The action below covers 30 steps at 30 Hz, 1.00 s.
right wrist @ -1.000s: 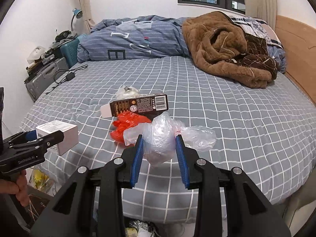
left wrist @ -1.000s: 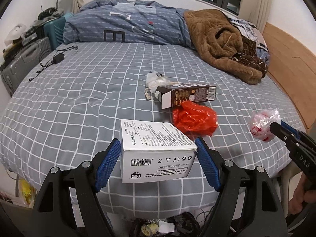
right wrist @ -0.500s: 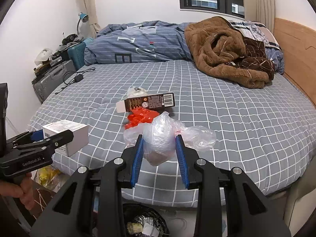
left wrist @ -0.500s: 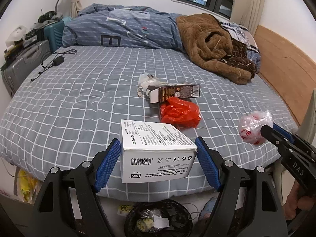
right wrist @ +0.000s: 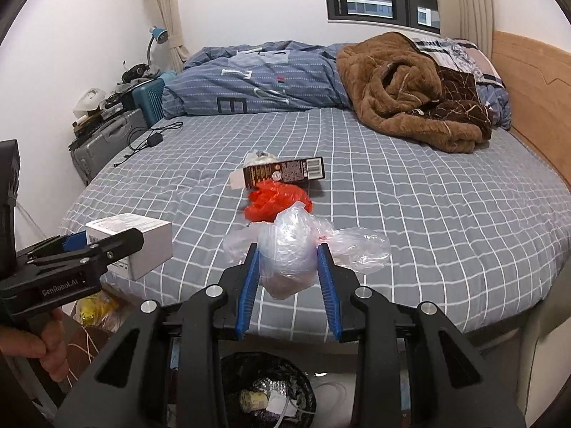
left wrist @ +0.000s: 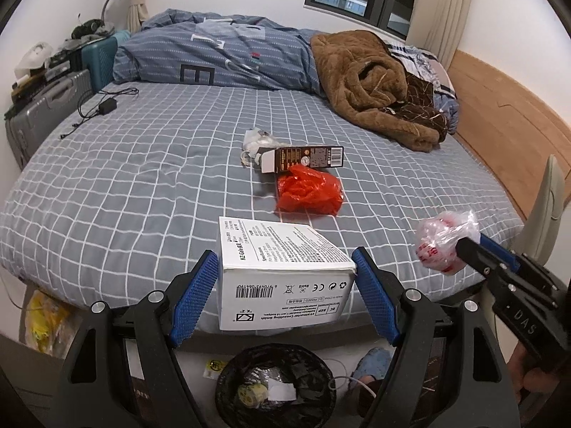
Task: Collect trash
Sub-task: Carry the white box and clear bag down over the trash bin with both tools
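My left gripper (left wrist: 285, 278) is shut on a white cardboard box (left wrist: 282, 274) and holds it off the bed's near edge, above a black-lined trash bin (left wrist: 276, 385) on the floor. The box also shows in the right wrist view (right wrist: 137, 242). My right gripper (right wrist: 287, 267) is shut on a crumpled clear plastic bag (right wrist: 289, 249), also over the bin (right wrist: 267, 388); the bag shows at the right of the left wrist view (left wrist: 444, 242). On the bed lie a red plastic bag (left wrist: 308, 194), a dark carton (left wrist: 303, 158) and a clear wrapper (left wrist: 258, 139).
The bed (left wrist: 125, 178) has a grey checked sheet, a blue duvet (left wrist: 221, 57) and a brown blanket (left wrist: 371, 82) at the back. Suitcases (left wrist: 46, 107) stand at the left, a charger cable (left wrist: 103, 107) lies on the sheet, a wooden headboard (left wrist: 506, 125) at the right.
Both grippers have pulled back from the bed and risen, each still holding its item. The trash bin has come into view below them.
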### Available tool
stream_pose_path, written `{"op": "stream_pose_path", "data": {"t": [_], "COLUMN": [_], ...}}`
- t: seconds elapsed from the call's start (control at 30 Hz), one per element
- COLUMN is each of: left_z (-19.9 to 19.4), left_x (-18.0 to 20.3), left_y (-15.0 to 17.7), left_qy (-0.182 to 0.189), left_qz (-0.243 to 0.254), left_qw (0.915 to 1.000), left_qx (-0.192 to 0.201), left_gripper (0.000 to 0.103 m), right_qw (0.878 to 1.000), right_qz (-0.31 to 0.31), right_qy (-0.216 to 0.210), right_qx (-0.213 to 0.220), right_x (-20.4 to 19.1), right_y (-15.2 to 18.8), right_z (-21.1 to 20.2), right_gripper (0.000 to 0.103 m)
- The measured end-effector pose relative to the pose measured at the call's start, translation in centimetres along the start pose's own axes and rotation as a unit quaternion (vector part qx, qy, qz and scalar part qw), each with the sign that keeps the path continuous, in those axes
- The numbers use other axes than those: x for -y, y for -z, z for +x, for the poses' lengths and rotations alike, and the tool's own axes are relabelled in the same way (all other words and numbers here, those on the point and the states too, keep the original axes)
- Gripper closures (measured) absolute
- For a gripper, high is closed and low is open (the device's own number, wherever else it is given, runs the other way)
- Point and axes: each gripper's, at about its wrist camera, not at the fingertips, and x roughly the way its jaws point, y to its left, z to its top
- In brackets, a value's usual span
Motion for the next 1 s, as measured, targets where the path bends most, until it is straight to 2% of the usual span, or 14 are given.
{"op": "stream_pose_path", "data": {"t": [0.57,1.0], "left_z": [-1.9,-1.1], "left_x": [0.5,0.5], "left_y": [4.6,8.9], "left_qy": [0.021,0.028], "left_qz": [0.001,0.004], "left_qw": [0.9997,0.9988], "left_qx": [-0.011,-0.039], "left_gripper": [0.028,0.028], "right_qw": [1.0,0.998], "right_qz": [-0.012,-0.017], "right_qy": [-0.011,-0.013], "right_qx": [-0.025,-0.058], "right_x": [-1.9,-2.9], "right_y": [4.8,8.5], "right_z": [-1.2,-0.5], "right_gripper": [0.072,0.072]}}
